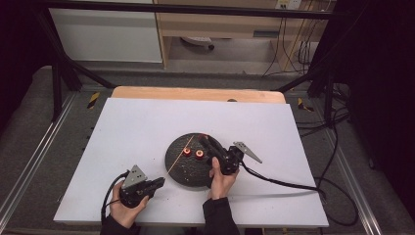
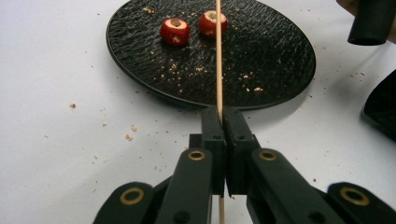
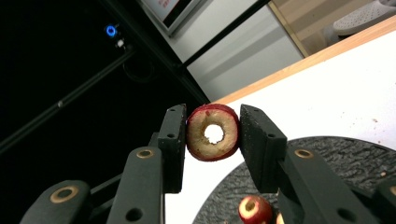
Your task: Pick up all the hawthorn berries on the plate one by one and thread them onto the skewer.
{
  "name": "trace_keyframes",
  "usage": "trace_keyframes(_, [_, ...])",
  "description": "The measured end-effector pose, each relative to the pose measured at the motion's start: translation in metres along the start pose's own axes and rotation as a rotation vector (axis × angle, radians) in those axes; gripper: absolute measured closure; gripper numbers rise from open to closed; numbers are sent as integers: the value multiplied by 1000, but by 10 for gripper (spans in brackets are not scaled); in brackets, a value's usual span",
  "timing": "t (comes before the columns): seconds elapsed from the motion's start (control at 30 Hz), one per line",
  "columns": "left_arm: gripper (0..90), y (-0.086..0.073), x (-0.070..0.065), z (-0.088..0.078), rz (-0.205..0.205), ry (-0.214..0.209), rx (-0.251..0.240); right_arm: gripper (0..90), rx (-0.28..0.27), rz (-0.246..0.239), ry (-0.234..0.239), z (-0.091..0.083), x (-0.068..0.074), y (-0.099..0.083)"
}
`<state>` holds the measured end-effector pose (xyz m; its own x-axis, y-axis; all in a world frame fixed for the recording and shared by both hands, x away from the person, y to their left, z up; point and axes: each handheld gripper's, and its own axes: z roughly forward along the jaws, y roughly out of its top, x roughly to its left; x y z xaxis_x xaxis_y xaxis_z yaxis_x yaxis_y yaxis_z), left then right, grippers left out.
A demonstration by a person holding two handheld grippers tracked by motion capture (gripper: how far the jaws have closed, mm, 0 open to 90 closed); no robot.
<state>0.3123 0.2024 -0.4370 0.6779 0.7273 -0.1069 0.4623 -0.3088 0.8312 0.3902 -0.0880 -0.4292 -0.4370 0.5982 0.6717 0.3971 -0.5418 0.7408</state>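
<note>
A thin wooden skewer (image 2: 218, 56) is clamped in my left gripper (image 2: 222, 116) and points out over the black round plate (image 2: 271, 65). Two cored red fruit pieces (image 2: 175, 31) (image 2: 213, 23) lie on the plate's far side. In the high view the left gripper (image 1: 157, 183) rests on the white board beside the plate (image 1: 188, 174). My right gripper (image 3: 213, 116) is shut on a red fruit ring (image 3: 213, 132) with a hole through its middle, held up above the plate (image 3: 327, 154). In the high view the right gripper (image 1: 203, 139) hovers at the plate's far rim.
Crumbs (image 2: 130, 135) are scattered on the white board (image 1: 137, 132) and on the plate. A wooden table edge (image 1: 195, 93) runs behind the board. Black cables (image 1: 303, 185) trail off to the right, and black frame bars (image 1: 63, 68) stand at the back.
</note>
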Motion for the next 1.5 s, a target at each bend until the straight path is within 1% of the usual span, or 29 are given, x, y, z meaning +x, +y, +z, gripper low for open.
trace_keyframes(0.03, [880,0,-1,0,-2,-1,-4,631,0,0,0,0,0,0])
trace_keyframes(0.07, [880,-1,-1,1,-2,0,-3,631,-17,19,0,1,0,-1])
trace_keyframes(0.1, [880,-1,-2,1,-2,-1,-2,631,-28,23,1,2,-1,-1])
trace_keyframes(0.17, [880,-1,-4,2,-1,-4,-2,631,-32,32,6,3,-1,-1])
trace_keyframes(0.2, [880,-1,-6,3,1,-6,1,631,-49,43,15,4,-2,-2])
trace_keyframes(0.33, [880,-2,-8,5,6,-12,3,631,-63,72,26,5,-3,-3])
trace_keyframes(0.5, [880,-2,-13,7,14,-21,3,631,-82,82,29,5,-3,-3])
trace_keyframes(0.63, [880,-2,-15,9,18,-24,2,631,-101,100,36,5,-2,-2])
trace_keyframes(1.0, [881,-2,-18,9,22,-23,-13,631,-111,123,42,5,-2,-5])
trace_keyframes(1.17, [881,-2,-19,10,25,-22,-11,631,-113,131,50,5,-2,-8])
trace_keyframes(1.37, [881,-1,-22,12,13,-14,-27,632,-117,140,54,4,-2,-12])
trace_keyframes(1.5, [881,-1,-27,15,-3,4,-37,632,-116,148,58,4,-3,-14])
